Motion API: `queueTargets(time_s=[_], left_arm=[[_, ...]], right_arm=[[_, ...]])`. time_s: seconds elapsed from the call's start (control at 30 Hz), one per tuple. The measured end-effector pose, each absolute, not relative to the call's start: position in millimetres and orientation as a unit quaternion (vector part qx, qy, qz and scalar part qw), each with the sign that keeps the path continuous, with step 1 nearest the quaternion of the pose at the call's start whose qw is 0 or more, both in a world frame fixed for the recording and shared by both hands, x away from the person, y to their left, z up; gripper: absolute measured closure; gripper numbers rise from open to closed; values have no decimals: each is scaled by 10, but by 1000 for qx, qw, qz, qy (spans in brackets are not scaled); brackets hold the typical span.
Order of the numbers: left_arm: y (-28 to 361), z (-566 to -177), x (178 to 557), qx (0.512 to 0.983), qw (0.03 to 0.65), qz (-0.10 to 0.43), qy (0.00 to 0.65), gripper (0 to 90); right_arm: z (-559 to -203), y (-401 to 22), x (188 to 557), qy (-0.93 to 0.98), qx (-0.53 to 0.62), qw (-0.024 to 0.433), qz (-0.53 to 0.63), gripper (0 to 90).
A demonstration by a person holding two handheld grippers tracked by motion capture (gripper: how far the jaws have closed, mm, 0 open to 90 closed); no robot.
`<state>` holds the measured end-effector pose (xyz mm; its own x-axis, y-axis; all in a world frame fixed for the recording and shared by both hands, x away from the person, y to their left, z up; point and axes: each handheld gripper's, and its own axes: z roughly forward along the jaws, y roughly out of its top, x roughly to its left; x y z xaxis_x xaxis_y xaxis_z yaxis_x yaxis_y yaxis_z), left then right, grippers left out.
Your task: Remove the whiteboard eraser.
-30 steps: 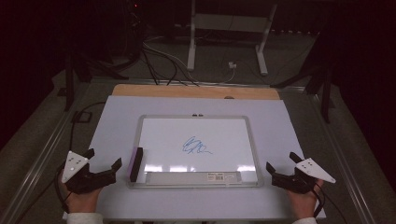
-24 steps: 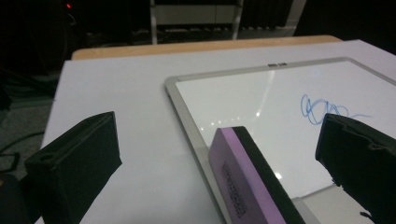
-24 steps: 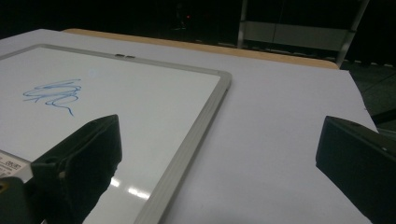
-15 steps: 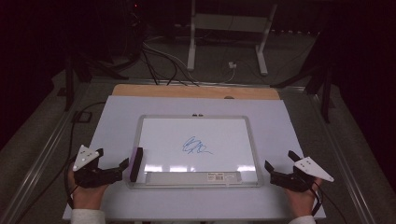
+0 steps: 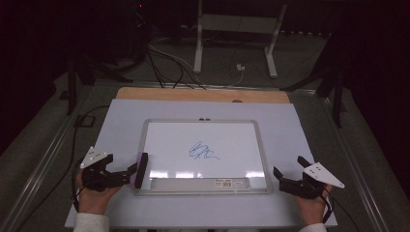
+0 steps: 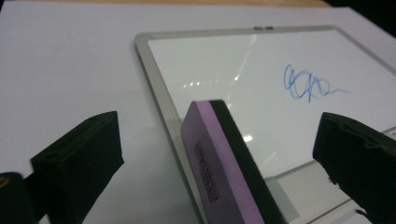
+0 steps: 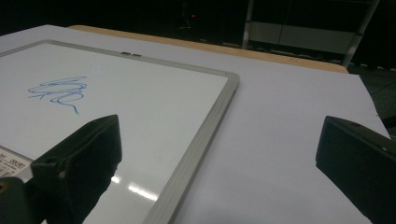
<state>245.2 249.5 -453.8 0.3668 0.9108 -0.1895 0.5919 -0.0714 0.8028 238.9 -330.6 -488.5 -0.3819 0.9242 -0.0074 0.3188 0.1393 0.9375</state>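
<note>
One whiteboard (image 5: pixel 203 154), silver-framed, lying flat at the centre of the bench (image 5: pixel 121 116); it bears one blue scribble (image 5: pixel 202 152) near its middle. One eraser (image 5: pixel 140 169), purple body with a black felt face, standing on edge at the whiteboard's 9 o'clock frame, toward the near corner. Two claws: left claw (image 5: pixel 131 174) at 8 o'clock of the whiteboard, jaws spread wide with the eraser between them and neither jaw touching it in the left gripper view; right claw (image 5: pixel 288 176) at 4 o'clock, just beside the frame, jaws spread and holding nothing. Two hands, one behind each claw. Surface: one white sheet covering the bench, with a strip of bare wood along the 12 o'clock edge. Room: dark, grey floor, several loose cables (image 5: pixel 169 63), one white metal stand (image 5: pixel 237 34) beyond the bench.
</note>
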Motion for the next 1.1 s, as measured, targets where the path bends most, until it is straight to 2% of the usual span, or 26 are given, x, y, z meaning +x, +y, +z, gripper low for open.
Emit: queueTargets(time_s=[0.23,0.3,0.47,0.57,0.6,0.87,1.1], left_arm=[[2480,-4597,2473,714,403,182,544,104],[2473,-4613,2479,719,397,179,542,153],[2448,-4657,2508,727,382,173,544,176],[2421,-4684,2520,735,373,165,542,228],[2404,-4694,2524,738,366,168,542,272],[2383,-4758,2535,740,359,151,548,348],[2357,-4798,2547,738,369,123,552,365]], right_arm=[[-4874,-3286,2396,682,457,318,474,9],[-4876,-3271,2396,685,455,319,472,9],[-4880,-3285,2382,685,455,320,471,9],[-4869,-3306,2361,681,458,321,471,9],[-4868,-3310,2358,680,459,321,473,9],[-4879,-3289,2366,685,455,319,471,9],[-4879,-3294,2363,685,456,318,471,9]])
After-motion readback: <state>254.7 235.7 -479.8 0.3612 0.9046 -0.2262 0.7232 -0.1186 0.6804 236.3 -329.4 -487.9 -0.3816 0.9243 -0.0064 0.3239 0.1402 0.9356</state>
